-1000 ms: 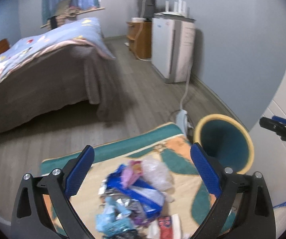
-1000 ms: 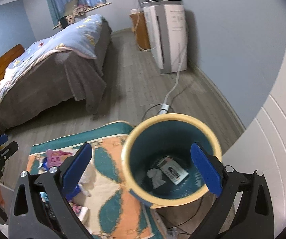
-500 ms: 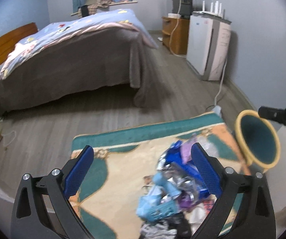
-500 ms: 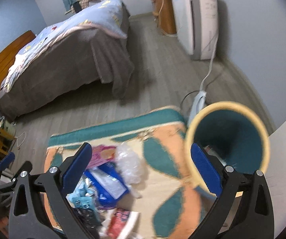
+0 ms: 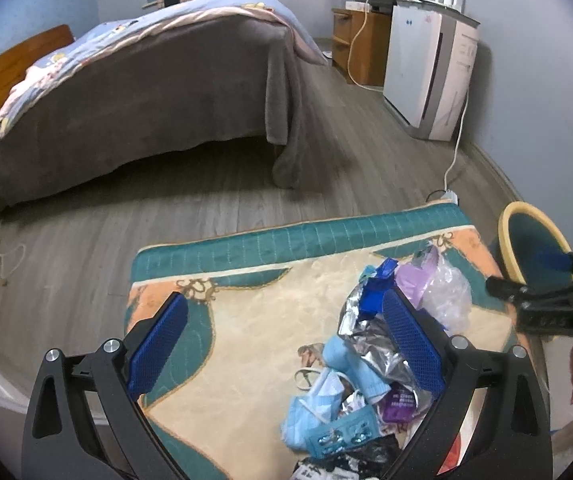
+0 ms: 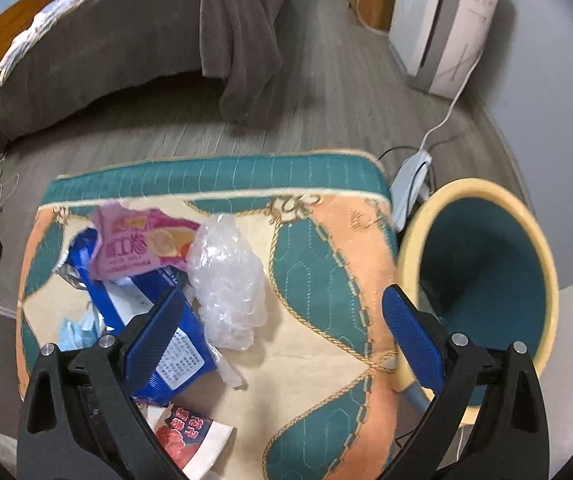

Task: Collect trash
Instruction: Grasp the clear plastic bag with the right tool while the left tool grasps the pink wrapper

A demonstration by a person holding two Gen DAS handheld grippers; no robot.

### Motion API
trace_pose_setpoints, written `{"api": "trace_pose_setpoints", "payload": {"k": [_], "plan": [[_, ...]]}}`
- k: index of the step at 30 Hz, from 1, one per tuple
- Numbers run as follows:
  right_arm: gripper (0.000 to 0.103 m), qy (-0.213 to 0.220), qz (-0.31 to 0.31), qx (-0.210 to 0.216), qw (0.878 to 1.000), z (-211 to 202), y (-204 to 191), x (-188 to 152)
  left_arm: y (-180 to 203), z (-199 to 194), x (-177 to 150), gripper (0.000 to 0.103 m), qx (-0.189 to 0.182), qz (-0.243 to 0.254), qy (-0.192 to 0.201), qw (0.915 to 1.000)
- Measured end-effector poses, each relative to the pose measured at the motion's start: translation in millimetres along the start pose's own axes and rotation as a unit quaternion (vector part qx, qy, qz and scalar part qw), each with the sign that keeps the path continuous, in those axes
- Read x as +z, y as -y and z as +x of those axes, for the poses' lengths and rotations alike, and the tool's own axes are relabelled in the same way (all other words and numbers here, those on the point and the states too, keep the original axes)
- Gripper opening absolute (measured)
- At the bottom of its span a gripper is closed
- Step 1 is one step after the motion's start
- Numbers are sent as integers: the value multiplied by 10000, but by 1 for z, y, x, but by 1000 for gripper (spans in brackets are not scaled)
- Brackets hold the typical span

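A pile of trash [image 5: 370,364] lies on a patterned rug [image 5: 246,320]: blue and silver wrappers, light blue masks, a pink snack packet [image 6: 142,244], a crumpled clear plastic bag [image 6: 226,280], a blue packet [image 6: 166,348] and a red-printed packet [image 6: 190,432]. A teal bin with a yellow rim [image 6: 486,272] stands at the rug's right edge. My left gripper [image 5: 282,344] is open and empty above the rug, left of the pile. My right gripper [image 6: 282,332] is open and empty above the clear bag, between pile and bin; it also shows in the left wrist view [image 5: 546,304].
A bed with a grey blanket [image 5: 146,92] stands behind the rug. A white appliance [image 5: 430,68] and a wooden cabinet [image 5: 362,48] line the right wall. A power strip and cable [image 6: 414,168] lie on the wood floor beside the bin.
Both grippers have swung left and down, away from the bin and over the trash pile. Both stay open and empty.
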State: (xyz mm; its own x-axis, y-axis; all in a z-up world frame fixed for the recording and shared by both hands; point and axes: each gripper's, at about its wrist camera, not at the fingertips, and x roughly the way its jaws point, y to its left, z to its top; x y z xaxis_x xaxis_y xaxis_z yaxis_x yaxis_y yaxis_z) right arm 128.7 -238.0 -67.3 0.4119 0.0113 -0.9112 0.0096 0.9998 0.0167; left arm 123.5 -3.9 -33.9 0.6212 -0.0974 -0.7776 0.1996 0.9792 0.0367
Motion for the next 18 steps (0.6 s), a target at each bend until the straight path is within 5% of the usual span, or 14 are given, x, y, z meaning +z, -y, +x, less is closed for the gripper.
{"api": "trace_pose_setpoints", "payload": {"k": [8,11,14,18], "plan": [[97,-217,-51,176,9996,28,-3,11,-3,24,7,97,5,-11,-166,9999],[89,-335,-19,299,9990,38,-5,13,1,28,10,97,-77,0,-165,9998],[69,-617,-70,489,9969,52,-11,12,10,31,12,97,-144,125,-145,9997],[24,-966,25,837,9918,61,-13,7,24,31,11,97,-196,398,-96,9990]]}}
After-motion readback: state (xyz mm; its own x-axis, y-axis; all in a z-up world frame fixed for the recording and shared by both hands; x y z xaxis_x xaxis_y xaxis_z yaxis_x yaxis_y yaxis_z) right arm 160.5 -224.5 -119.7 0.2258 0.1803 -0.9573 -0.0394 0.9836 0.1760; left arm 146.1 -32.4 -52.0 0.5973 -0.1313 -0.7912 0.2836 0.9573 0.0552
